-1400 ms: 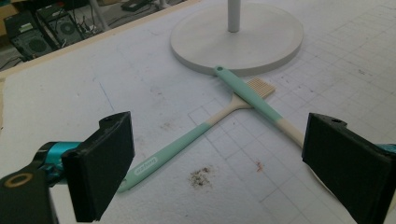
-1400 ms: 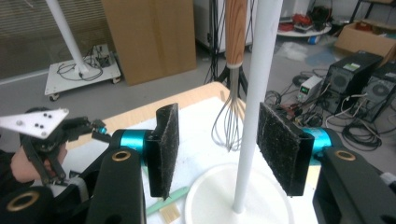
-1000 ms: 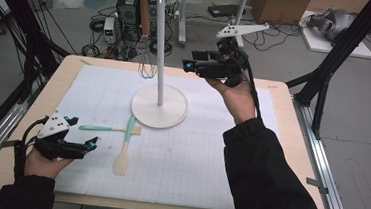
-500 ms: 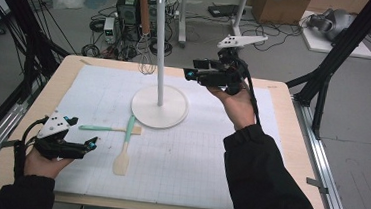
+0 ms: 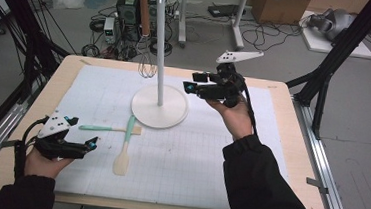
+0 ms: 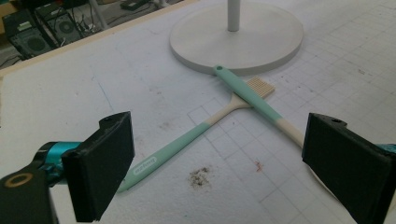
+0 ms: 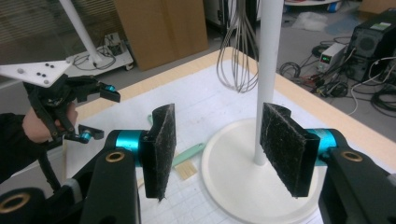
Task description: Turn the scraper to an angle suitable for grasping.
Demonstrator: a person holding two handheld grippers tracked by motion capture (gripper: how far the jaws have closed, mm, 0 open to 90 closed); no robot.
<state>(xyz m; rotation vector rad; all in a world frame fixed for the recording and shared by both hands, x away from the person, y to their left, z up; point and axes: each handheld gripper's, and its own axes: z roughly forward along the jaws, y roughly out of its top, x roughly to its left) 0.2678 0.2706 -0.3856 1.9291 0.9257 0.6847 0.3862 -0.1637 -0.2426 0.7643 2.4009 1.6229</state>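
Note:
A white stand with a round base (image 5: 145,115) and a thin pole (image 5: 160,47) rises mid-table; a wire whisk (image 5: 147,66) hangs from its top hooks. Two utensils lie crossed in front of the base: a mint-handled brush (image 5: 102,128) and a mint-handled spatula (image 5: 124,152). My left gripper (image 5: 83,130) rests low at the front left, open, aimed at the crossed pair; its view shows the brush (image 6: 187,140) and spatula (image 6: 254,100) beyond the jaws. My right gripper (image 5: 191,82) hovers right of the pole, open and empty, with the pole (image 7: 268,70) and whisk (image 7: 238,51) ahead.
A white gridded mat (image 5: 189,160) covers the wooden table (image 5: 297,158). Past the far edge the floor holds cables, computer cases (image 5: 128,5) and cardboard boxes. Black frame struts stand at both sides of the table.
My right gripper has sunk toward the table beside the stand's pole. The left gripper and the utensils have stayed where they were.

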